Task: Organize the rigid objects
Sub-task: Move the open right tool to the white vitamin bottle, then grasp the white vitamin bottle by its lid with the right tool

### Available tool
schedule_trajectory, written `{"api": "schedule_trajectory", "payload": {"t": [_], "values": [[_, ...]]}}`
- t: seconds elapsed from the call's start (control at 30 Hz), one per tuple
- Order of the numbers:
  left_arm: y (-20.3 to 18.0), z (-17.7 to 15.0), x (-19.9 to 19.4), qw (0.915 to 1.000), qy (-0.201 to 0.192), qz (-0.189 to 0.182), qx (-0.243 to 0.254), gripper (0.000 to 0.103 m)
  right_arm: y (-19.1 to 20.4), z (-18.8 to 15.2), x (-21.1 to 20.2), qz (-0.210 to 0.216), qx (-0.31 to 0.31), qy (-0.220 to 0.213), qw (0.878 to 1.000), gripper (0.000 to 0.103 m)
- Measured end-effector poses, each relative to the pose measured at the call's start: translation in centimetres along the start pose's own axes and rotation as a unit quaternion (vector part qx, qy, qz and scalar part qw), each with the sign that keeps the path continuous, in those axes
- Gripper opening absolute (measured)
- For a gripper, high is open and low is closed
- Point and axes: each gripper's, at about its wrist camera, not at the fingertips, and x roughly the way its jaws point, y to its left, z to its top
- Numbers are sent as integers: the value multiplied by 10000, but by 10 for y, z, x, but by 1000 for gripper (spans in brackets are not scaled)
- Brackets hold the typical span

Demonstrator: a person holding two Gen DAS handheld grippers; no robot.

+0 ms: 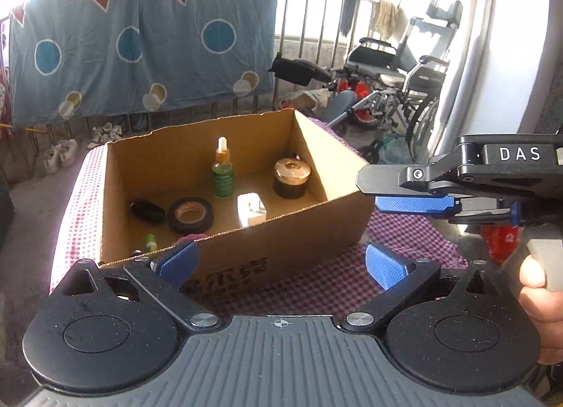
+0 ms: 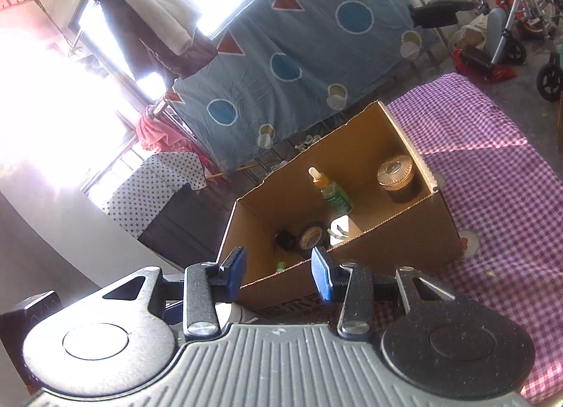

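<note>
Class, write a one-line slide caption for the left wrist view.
Open left gripper faces a cardboard box holding a dropper bottle, jar and tape roll.

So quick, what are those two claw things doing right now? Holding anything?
Left gripper: fingers spread wide open, nothing between them.
Right gripper: fingers partly open, holding nothing; the cardboard box only sits behind them.

A lived-in home, likely an enclosed balcony or sunroom. A blue quilt (image 1: 140,51) with circles and triangles hangs airing over a metal railing (image 1: 316,20) across the upper frame, below bright windows. Sneakers (image 1: 59,153) sit on the floor at left, and folded wheelchairs (image 1: 397,72) crowd the upper right.
</note>
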Motion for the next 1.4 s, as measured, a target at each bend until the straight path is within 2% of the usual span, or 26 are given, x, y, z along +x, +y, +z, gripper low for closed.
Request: {"api": "schedule_trajectory", "payload": {"t": [0.4, 0.6, 0.83, 0.87, 0.9, 0.93, 1.07, 1.2, 1.4], "values": [[17, -30, -26, 9996, -89, 219, -139, 102, 24, -50, 3, -256, -319, 426, 9983, 44], [29, -42, -25, 9990, 39, 334, -309, 102, 35, -61, 10, -314, -542, 556, 9965, 44], [40, -54, -21, 9982, 138, 403, -415, 102, 39, -68, 18, -680, -806, 626, 9924, 44], [41, -55, -20, 9981, 136, 423, -418, 102, 39, -68, 18, -722, -819, 600, 9922, 64], [41, -56, -18, 9980, 133, 451, -419, 102, 39, -68, 18, -744, -834, 528, 9923, 95], [42, -57, -17, 9979, 126, 474, -413, 102, 41, -68, 16, -741, -884, 405, 9925, 103], [46, -59, -8, 9975, 83, 558, -420, 102, 49, -65, 20, -731, -1199, 356, 9894, 103], [51, -62, 3, 9966, 35, 725, -392, 102, 56, -62, 38, -632, -1288, 506, 9884, 102], [62, -65, 21, 9940, 20, 1013, -412, 102, 59, -61, 71, -276, -1092, 853, 9900, 100]]}}
